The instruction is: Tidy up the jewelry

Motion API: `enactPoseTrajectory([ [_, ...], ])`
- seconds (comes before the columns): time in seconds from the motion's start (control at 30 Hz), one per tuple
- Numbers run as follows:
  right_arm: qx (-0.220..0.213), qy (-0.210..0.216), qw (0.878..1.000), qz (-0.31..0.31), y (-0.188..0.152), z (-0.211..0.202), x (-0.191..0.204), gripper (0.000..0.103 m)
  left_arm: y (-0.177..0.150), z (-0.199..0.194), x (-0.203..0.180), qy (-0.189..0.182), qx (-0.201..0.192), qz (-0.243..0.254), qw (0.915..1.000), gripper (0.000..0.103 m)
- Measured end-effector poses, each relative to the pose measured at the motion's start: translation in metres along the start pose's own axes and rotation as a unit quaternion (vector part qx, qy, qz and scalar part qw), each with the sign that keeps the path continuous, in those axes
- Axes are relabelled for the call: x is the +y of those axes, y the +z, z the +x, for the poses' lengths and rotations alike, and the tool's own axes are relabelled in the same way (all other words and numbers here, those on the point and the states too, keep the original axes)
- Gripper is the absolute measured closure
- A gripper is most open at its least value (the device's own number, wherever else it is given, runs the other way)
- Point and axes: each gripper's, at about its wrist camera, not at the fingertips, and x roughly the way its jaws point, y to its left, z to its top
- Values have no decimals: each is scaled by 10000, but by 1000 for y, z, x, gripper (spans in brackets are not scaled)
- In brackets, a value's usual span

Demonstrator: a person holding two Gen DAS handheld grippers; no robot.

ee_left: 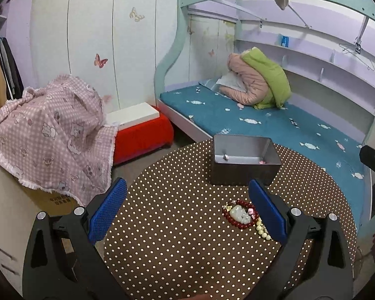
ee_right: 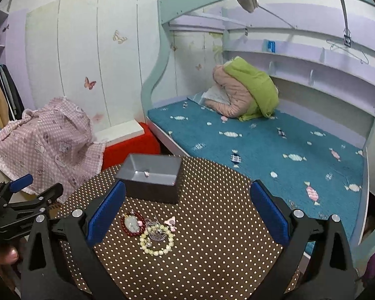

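A grey open box (ee_left: 245, 161) (ee_right: 151, 178) stands on the round brown polka-dot table (ee_left: 177, 225) (ee_right: 212, 237), with small pieces inside. In front of it lie a red bead bracelet (ee_left: 240, 214) (ee_right: 132, 223) around a pale jade pendant, a cream pearl bracelet (ee_right: 157, 241) (ee_left: 262, 230), a silver piece and pink earrings (ee_right: 171, 222). My left gripper (ee_left: 187, 207) is open and empty, its right finger beside the red bracelet. My right gripper (ee_right: 187, 207) is open and empty above the jewelry; the left gripper shows at its far left (ee_right: 20, 200).
A bed with a blue candy-print cover (ee_left: 275, 125) and rolled pink and green bedding (ee_left: 257, 82) stands behind the table. A pink checked cloth (ee_left: 50, 135) covers a cardboard box at left. A red stool with a white box (ee_left: 137, 127) stands by the wardrobe.
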Motion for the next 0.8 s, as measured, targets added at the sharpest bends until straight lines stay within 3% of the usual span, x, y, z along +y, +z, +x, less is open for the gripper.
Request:
enactPoseTrajectory([
  [0.4, 795, -56, 9968, -53, -31, 41, -7, 7, -26, 56, -14, -12, 634, 213, 9978, 5],
  [0.8, 1533, 113, 9880, -142, -60, 86, 1, 7, -57, 133, -23, -58, 1455, 226, 9891, 6],
])
